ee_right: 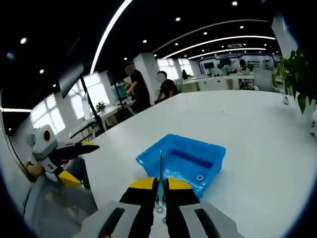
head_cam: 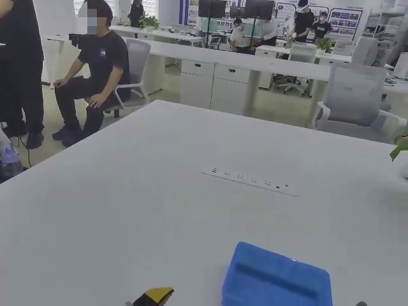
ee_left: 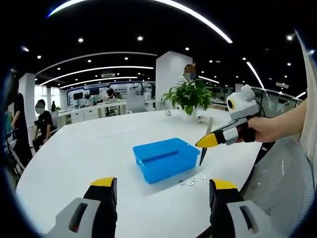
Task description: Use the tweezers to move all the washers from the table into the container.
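A blue container (ee_left: 166,157) stands on the white table (ee_left: 74,158). Several small washers (ee_left: 190,182) lie on the table just in front of it. My left gripper (ee_left: 163,184) hovers open over the near table edge, nothing between its jaws. My right gripper (ee_left: 205,143) is to the right of the container, shut on thin tweezers (ee_left: 204,148) that point down toward the washers. In the right gripper view the tweezers (ee_right: 160,171) stick out from the shut right gripper (ee_right: 159,184) toward the container (ee_right: 181,161), where one washer (ee_right: 199,177) lies inside. The left gripper (ee_right: 64,153) is at the left.
A power strip (head_cam: 248,180) lies mid-table beyond the container (head_cam: 274,280). A gripper's yellow tip (head_cam: 153,296) shows at the bottom edge. A potted plant (ee_left: 190,94) stands at the table's far side. A person (head_cam: 95,70) sits beyond the table; a grey chair (head_cam: 354,102) is at the back right.
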{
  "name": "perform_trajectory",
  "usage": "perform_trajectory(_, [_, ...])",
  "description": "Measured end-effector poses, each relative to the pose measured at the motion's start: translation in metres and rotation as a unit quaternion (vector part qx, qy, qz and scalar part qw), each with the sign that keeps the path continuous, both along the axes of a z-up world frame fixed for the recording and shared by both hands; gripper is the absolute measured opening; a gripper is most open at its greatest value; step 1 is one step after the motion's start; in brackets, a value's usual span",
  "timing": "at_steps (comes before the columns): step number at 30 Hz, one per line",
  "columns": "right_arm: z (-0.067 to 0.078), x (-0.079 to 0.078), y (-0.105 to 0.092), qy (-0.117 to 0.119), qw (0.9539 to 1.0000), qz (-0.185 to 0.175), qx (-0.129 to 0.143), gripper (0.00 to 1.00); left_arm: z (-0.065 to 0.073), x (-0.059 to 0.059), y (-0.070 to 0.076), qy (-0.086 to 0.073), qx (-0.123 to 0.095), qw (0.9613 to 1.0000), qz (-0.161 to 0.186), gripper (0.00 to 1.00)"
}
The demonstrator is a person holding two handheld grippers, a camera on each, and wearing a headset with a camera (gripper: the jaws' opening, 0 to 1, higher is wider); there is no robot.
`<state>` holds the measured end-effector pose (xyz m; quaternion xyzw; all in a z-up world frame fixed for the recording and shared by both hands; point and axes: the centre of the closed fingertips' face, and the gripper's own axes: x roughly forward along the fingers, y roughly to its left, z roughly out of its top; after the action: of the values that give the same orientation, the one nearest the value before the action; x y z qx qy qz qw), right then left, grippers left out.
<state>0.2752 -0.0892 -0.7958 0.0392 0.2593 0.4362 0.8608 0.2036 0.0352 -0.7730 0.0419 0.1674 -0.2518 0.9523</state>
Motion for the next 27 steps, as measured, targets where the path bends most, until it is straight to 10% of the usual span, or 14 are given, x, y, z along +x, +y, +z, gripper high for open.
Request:
perform_trajectory(11, [-0.028, -0.009, -0.007, 0.025, 0.9995, -0.004, -0.020, 0.04, 0.009, 0.002, 0.000, -0.016, -0.024, 0.9996, 0.005, 0.81])
perform_trajectory(27, [-0.032, -0.016, -0.003, 0.012, 0.9991, 0.021, -0.035, 0.03, 0.008, 0.002, -0.001, -0.014, -0.023, 0.9996, 0.005, 0.81])
